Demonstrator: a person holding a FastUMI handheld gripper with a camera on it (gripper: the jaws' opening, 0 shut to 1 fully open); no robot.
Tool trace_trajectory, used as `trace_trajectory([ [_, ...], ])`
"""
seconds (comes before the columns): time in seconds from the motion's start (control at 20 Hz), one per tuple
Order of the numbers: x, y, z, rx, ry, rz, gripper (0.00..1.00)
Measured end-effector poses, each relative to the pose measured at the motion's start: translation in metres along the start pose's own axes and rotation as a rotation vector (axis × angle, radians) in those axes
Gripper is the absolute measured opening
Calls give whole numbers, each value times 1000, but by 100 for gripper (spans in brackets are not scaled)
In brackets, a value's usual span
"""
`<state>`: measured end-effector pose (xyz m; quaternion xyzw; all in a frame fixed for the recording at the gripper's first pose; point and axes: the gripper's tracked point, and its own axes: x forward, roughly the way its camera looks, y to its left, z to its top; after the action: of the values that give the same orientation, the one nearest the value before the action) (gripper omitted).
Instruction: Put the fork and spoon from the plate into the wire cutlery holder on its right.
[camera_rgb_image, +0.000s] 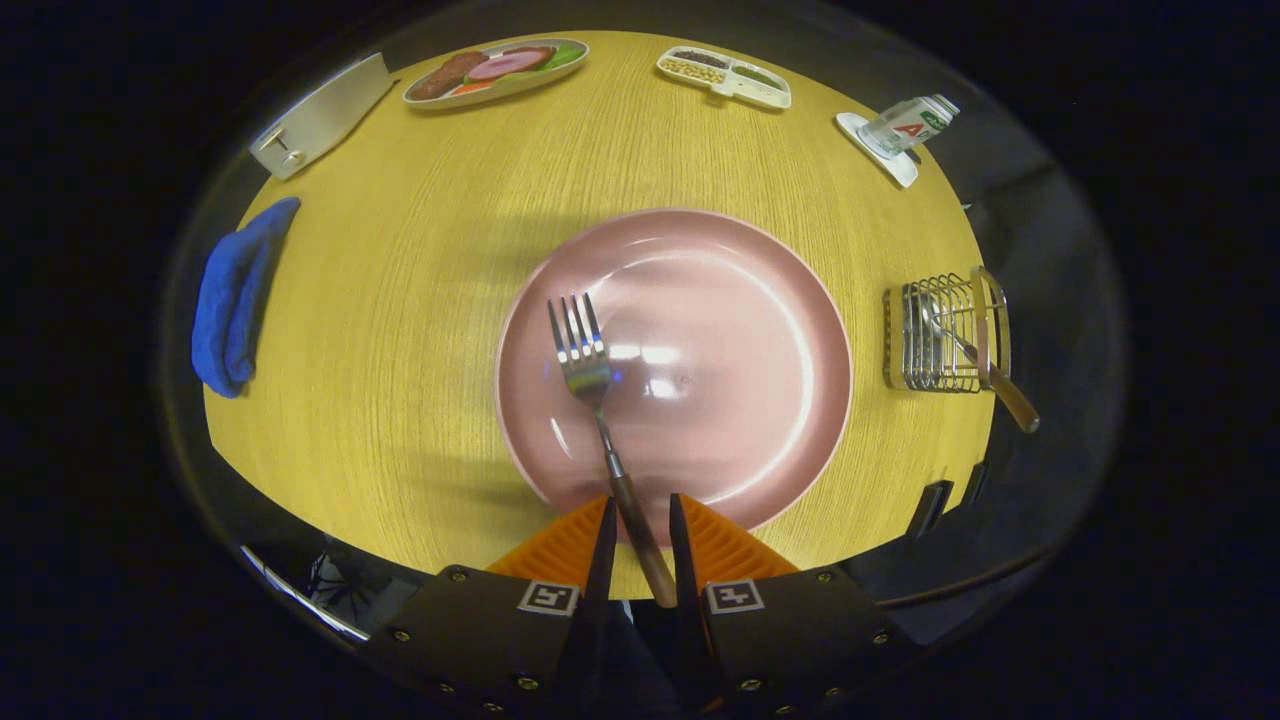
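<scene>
My gripper is shut on the fork. The wooden handle runs back between the two orange fingers, and the steel tines point forward. The fork hangs above the near left part of the pink plate, which lies bare in the middle of the round yellow table. To the right of the plate stands the wire cutlery holder. The spoon leans inside it, bowl down among the wires and wooden handle sticking out toward the table's edge.
A blue cloth lies at the table's left rim. At the far side are a white box with a knob, an oval dish of food, a divided tray and a tipped bottle on a white coaster.
</scene>
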<state>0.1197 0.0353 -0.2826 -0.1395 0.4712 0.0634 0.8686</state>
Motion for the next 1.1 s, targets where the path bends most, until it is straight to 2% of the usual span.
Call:
trace_trajectory([
  [0.35,22,-1,2,7,18,11,30],
  [0.45,24,-5,3,-16,21,-22,24],
  [0.55,24,-9,5,-26,5,-46,8],
  [0.75,11,-14,8,15,-19,-51,8],
  [1.1,-28,-39,25,-9,-62,-154,8],
])
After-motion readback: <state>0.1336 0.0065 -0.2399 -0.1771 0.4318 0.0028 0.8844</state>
